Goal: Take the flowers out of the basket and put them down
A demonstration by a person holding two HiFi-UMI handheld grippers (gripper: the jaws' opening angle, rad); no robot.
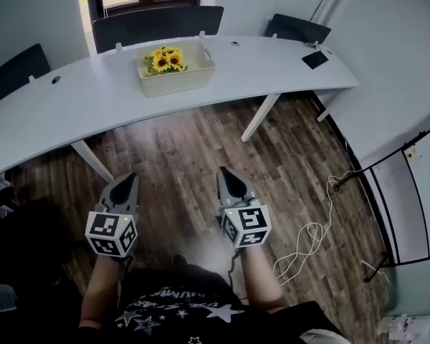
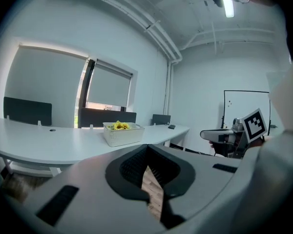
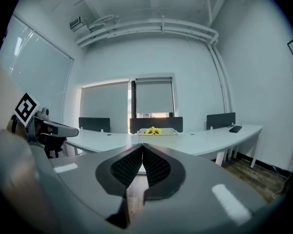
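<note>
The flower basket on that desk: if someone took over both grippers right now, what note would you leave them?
Left gripper: shut, empty, held over the floor, short of the desk.
Right gripper: the same.
Flowers: sitting in the white basket on the desk, untouched.
Done: nothing yet.
Left: reach the basket, lift the flowers out, set them down.

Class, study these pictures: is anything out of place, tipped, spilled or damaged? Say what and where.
Little stands out. The basket sits upright on the desk with the flowers inside. Only a loose white cable trails in loops across the floor.
</note>
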